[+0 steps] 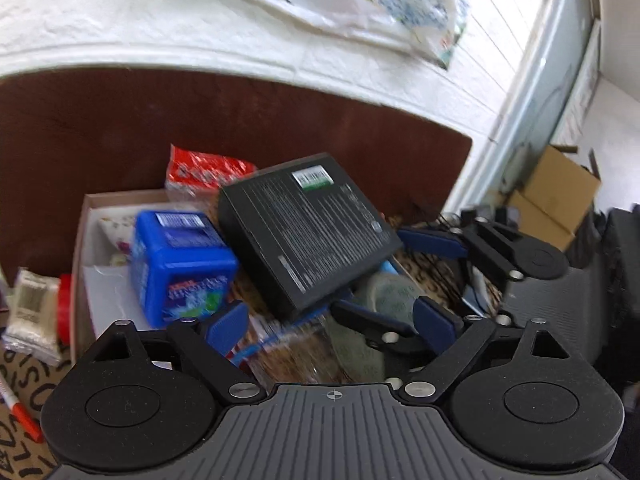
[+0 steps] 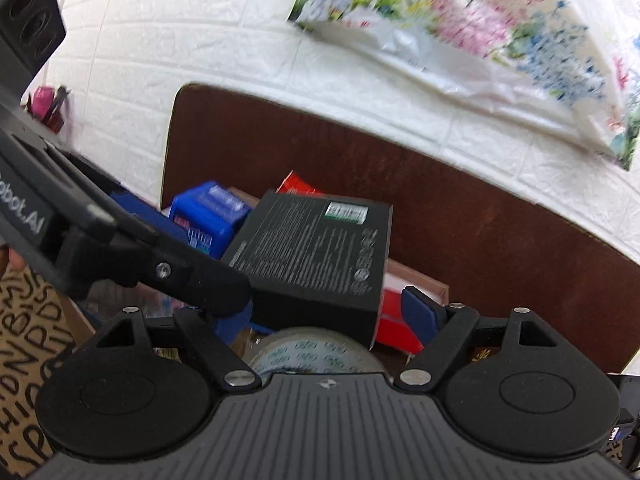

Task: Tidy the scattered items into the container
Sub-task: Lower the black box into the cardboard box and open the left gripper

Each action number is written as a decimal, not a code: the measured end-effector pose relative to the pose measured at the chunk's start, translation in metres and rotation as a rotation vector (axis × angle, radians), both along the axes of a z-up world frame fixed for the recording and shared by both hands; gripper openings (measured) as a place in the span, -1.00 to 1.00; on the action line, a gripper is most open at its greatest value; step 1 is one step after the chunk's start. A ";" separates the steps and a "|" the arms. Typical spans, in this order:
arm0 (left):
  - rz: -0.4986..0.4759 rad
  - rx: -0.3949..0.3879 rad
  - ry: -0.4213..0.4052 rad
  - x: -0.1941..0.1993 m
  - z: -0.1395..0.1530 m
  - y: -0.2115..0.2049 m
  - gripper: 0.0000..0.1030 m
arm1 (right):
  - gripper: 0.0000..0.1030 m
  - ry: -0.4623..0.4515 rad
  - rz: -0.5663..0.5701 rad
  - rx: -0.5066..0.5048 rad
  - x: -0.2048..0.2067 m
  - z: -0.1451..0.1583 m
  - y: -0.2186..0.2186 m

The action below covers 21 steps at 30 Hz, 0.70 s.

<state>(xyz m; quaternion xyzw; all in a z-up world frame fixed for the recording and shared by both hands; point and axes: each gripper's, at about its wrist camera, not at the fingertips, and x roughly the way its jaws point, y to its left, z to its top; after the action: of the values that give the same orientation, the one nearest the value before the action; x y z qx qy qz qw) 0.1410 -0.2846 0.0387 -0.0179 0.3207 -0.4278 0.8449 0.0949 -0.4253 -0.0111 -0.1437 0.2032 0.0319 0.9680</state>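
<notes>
The right gripper [image 2: 332,312] stands released, pads wide of the black box [image 2: 316,256], which lies tilted on the heap in the cardboard container [image 1: 82,240]. The left gripper [image 1: 332,316] is likewise open and empty, just short of that box. The box looks precariously propped against the blue tub [image 1: 180,264] (a roll of tape [image 2: 316,350] sits beneath), so nudge it flat gently rather than regrasping; loose packets [image 1: 32,312] remain outside on the table.

One black box [image 1: 308,228]; one blue tub [image 1: 180,264].
</notes>
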 end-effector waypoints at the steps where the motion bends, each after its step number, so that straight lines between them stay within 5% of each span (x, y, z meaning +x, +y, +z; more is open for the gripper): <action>1: -0.011 0.001 -0.003 0.000 -0.002 -0.001 0.83 | 0.62 0.010 0.002 -0.007 0.001 -0.004 0.000; 6: 0.020 -0.035 0.056 0.012 -0.013 -0.004 0.81 | 0.53 0.032 0.005 -0.008 0.009 -0.015 0.000; 10: 0.049 -0.101 0.064 0.017 -0.004 -0.007 0.82 | 0.24 -0.027 0.010 0.014 0.005 -0.008 0.003; 21: 0.116 -0.211 0.011 0.050 0.042 -0.020 0.84 | 0.26 -0.126 -0.108 0.172 0.023 0.015 -0.026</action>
<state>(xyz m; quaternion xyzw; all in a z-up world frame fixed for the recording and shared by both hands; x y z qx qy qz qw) 0.1914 -0.3047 0.0812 -0.1276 0.2769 -0.4094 0.8599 0.1177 -0.4514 0.0038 -0.0505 0.1461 -0.0120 0.9879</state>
